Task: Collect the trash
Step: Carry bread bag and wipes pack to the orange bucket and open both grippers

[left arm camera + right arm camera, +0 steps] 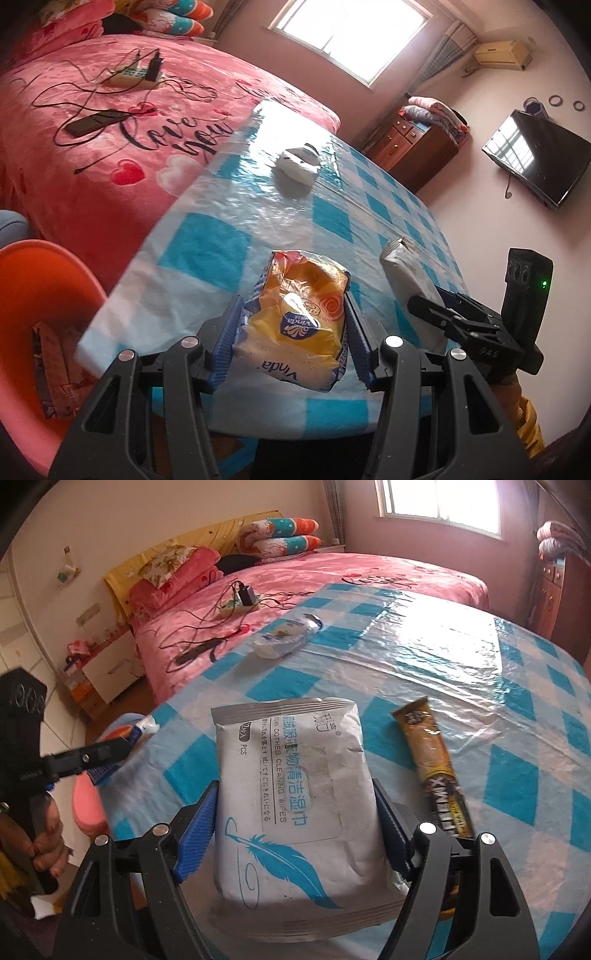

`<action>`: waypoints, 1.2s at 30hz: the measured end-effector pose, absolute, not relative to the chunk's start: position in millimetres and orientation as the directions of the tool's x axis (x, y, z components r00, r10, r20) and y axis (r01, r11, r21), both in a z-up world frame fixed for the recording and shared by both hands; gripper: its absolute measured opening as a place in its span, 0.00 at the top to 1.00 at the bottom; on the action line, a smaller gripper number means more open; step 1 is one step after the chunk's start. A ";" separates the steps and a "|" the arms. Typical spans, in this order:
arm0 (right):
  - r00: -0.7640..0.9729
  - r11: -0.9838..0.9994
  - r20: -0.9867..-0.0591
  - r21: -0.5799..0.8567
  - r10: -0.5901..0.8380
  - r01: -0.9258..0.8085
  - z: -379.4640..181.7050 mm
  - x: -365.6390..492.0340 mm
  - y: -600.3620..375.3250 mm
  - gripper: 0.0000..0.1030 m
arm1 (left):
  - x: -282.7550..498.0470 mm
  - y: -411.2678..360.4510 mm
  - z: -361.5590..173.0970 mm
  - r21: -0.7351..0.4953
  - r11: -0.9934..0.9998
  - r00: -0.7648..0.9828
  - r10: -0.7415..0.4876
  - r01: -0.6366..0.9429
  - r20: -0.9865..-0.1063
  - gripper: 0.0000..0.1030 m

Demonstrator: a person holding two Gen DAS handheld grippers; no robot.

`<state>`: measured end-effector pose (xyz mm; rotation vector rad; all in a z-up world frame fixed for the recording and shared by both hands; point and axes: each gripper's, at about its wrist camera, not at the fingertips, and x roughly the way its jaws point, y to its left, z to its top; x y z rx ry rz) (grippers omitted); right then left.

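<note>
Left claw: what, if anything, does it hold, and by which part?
The left claw holds the yellow tissue pack, pinched across its two long sides.

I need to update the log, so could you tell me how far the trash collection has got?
One wrapper already lies in the orange bin. The left gripper holds the yellow tissue pack; the right gripper clamps the wipes pack. The crushed bottle and coffee sachet remain.

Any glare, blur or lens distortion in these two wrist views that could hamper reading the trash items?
Left wrist view: window blown out, glare on the tablecloth washing out its checks around the crushed bottle; the tissue pack is sharp. Right wrist view: glare patch at the table's far right; print on the wipes pack is legible; both show fisheye bending and dark corners.
</note>
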<state>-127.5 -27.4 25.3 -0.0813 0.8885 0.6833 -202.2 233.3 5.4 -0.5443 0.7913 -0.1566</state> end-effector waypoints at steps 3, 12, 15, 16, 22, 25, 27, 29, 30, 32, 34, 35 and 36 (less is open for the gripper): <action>0.397 0.771 -0.731 0.272 0.555 -0.576 28.0 -127.7 -20.8 0.25 | -210.6 243.7 5.0 -0.523 0.849 0.707 -0.320 -0.082 -0.631 0.47; 0.286 0.687 -0.690 0.413 0.665 -0.598 38.9 -138.1 12.9 0.25 | -235.3 276.7 2.5 -0.518 0.843 0.720 -0.267 -0.148 -0.640 0.47; 0.246 0.656 -0.686 0.433 0.685 -0.618 41.2 -143.9 30.7 0.25 | -242.9 288.4 0.4 -0.511 0.841 0.722 -0.243 -0.176 -0.648 0.47; 0.236 0.648 -0.686 0.436 0.689 -0.625 41.3 -146.3 37.0 0.25 | -246.5 293.4 -1.1 -0.509 0.840 0.722 -0.233 -0.188 -0.651 0.47; 0.134 0.571 -0.676 0.482 0.725 -0.665 41.7 -156.3 81.1 0.25 | -262.2 320.3 -11.5 -0.504 0.822 0.720 -0.177 -0.267 -0.671 0.47; 0.089 0.534 -0.672 0.494 0.735 -0.686 43.6 -163.0 103.8 0.25 | -268.2 333.1 -16.2 -0.500 0.812 0.716 -0.152 -0.303 -0.681 0.47; 0.060 0.511 -0.671 0.500 0.739 -0.699 43.6 -166.8 118.5 0.25 | -272.4 340.4 -18.9 -0.497 0.806 0.715 -0.138 -0.321 -0.685 0.47; 0.042 0.497 -0.670 0.505 0.741 -0.706 42.9 -168.6 128.2 0.25 | -277.0 348.0 -22.2 -0.495 0.799 0.712 -0.123 -0.342 -0.691 0.47; 0.032 0.488 -0.672 0.505 0.740 -0.712 42.3 -170.7 136.3 0.25 | -279.3 351.6 -24.0 -0.494 0.795 0.711 -0.116 -0.353 -0.694 0.47; 0.018 0.478 -0.674 0.503 0.738 -0.720 41.4 -173.3 145.8 0.25 | -283.8 358.9 -28.0 -0.492 0.786 0.707 -0.102 -0.374 -0.700 0.47; 0.001 0.465 -0.676 0.505 0.737 -0.727 39.5 -177.1 159.4 0.25 | -288.3 365.8 -31.6 -0.489 0.778 0.702 -0.088 -0.395 -0.707 0.47; -0.004 0.459 -0.679 0.502 0.734 -0.733 39.2 -179.9 164.1 0.25 | -289.9 368.6 -32.8 -0.488 0.774 0.700 -0.082 -0.404 -0.709 0.47; -0.008 0.456 -0.681 0.500 0.733 -0.737 39.1 -180.3 168.6 0.25 | -292.2 372.1 -34.6 -0.489 0.768 0.699 -0.076 -0.414 -0.711 0.47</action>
